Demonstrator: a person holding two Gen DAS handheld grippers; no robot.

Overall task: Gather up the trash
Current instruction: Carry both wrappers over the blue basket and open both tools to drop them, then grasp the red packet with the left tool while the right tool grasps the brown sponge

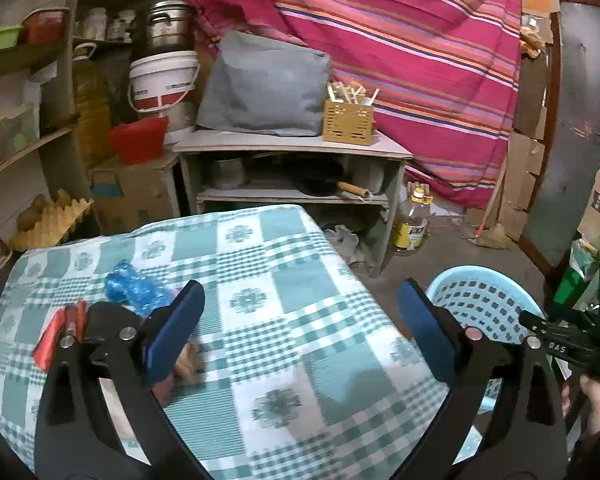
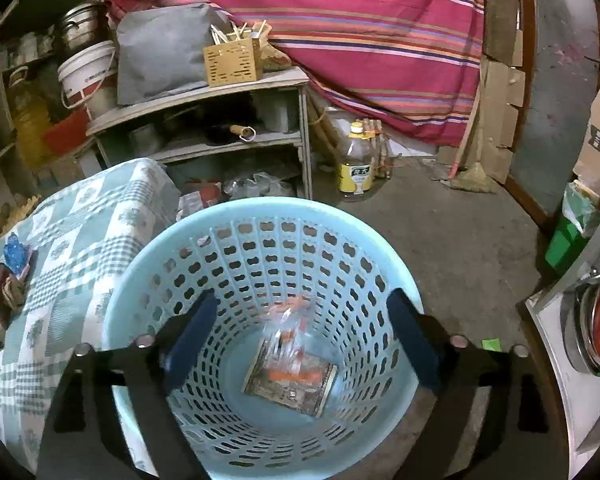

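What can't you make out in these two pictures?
- Left wrist view: the brown scrap on the table is half hidden behind a finger of the left hand-held gripper.
- Right wrist view: the clear bag in the blue basket is blurred; the flat packet's print is too small to read.

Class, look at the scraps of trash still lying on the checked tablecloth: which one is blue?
The crumpled blue plastic wrapper, just beyond the left claw. The scrap beside it is red, and the one by the claw's finger is tan.
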